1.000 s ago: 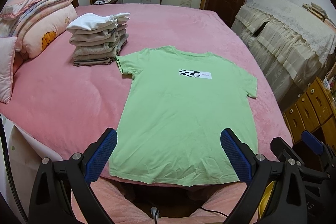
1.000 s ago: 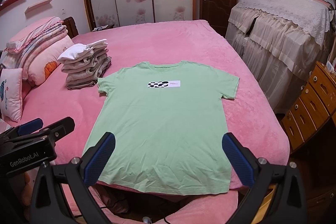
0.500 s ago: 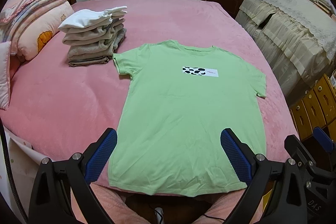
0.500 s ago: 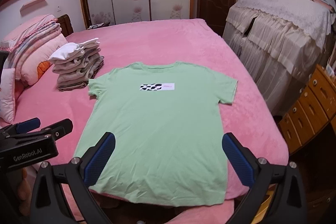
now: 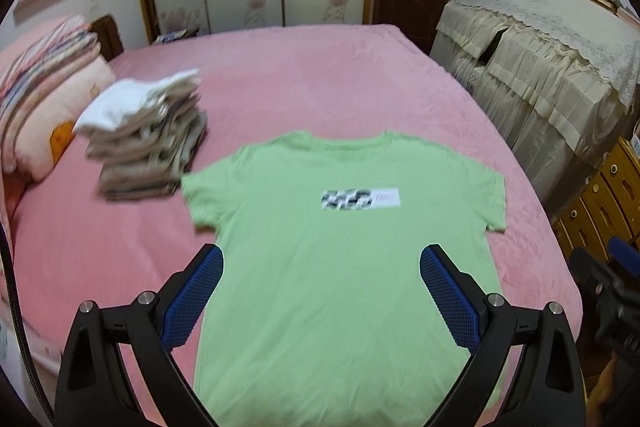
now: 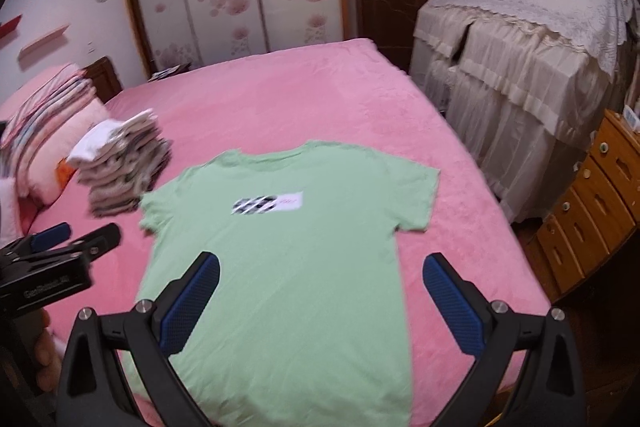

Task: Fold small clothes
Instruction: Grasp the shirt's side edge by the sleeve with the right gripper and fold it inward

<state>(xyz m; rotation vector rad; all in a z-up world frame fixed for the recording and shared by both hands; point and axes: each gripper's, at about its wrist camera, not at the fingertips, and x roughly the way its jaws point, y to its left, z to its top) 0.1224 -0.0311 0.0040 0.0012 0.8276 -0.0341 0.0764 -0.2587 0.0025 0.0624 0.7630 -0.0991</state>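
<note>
so the t-shirt (image 5: 344, 267) lies flat on the bed (image 5: 312, 83), right ahead of the left gripper (image 5: 320, 287) and under both its fingers, collar at the far end. stack of folded clothes (image 5: 148, 143) sits ahead-left, just beside the sleeve. pillows (image 5: 44, 99) further left. right gripper (image 6: 320, 291) has the draped cabinet (image 6: 520, 75) ahead-right, drawers (image 6: 592, 203) nearer right

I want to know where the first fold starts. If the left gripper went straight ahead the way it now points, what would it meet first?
Most likely the green T-shirt spread flat on the pink bed. The left gripper is open and aimed at its lower body. Depth is unclear, but nothing shows in between.
</note>
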